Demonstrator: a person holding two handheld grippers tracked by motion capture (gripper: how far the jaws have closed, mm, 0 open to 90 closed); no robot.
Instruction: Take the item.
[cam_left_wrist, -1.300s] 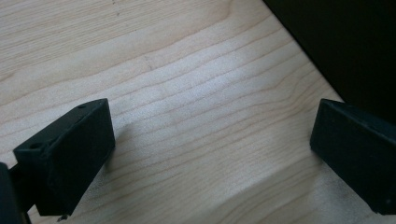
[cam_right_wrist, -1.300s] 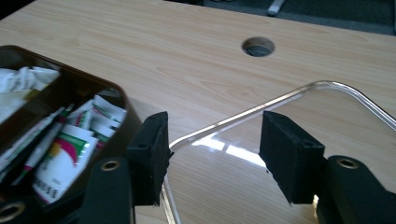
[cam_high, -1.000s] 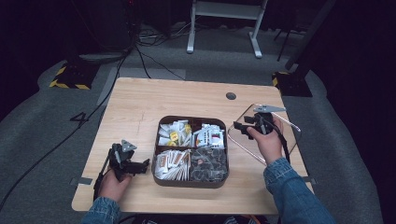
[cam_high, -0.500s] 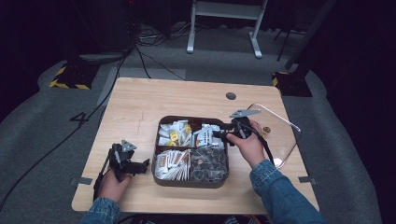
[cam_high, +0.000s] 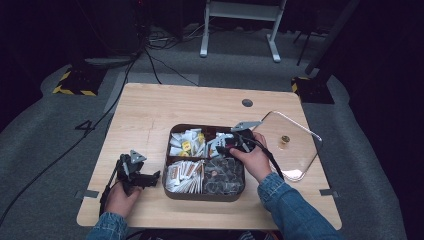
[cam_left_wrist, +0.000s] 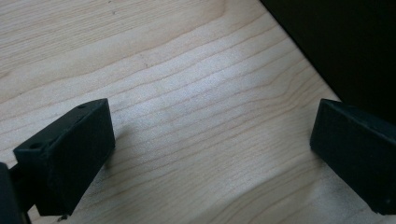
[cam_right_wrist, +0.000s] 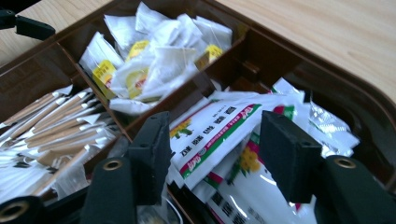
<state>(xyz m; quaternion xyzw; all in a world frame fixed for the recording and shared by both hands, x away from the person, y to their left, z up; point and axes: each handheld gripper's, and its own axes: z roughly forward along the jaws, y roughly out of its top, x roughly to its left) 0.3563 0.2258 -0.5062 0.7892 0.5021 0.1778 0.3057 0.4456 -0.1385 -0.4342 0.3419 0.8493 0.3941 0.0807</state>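
Observation:
A brown four-part tray (cam_high: 200, 196) sits mid-table. My right gripper (cam_high: 221, 145) hovers open over its far right compartment. In the right gripper view this gripper (cam_right_wrist: 217, 135) has its jaws wide apart on either side of white sachets with green and red print (cam_right_wrist: 219, 126), not closed on them. Tea bags with yellow tags (cam_right_wrist: 149, 60) fill the neighbouring compartment, and paper stick packets (cam_right_wrist: 51, 126) lie in another. My left gripper (cam_high: 150, 177) rests on the table just left of the tray. It stands open (cam_left_wrist: 215, 126) over bare wood, with the dark tray wall (cam_left_wrist: 355, 46) close by.
A clear lid (cam_high: 300, 155) with a small brass knob (cam_high: 285, 140) lies on the table right of the tray. Dark pods (cam_high: 223, 176) fill the tray's near right compartment. A round cable hole (cam_high: 247, 103) sits near the far edge.
My right gripper has moved left from above the clear lid to over the tray's far right compartment. The left gripper has stayed put.

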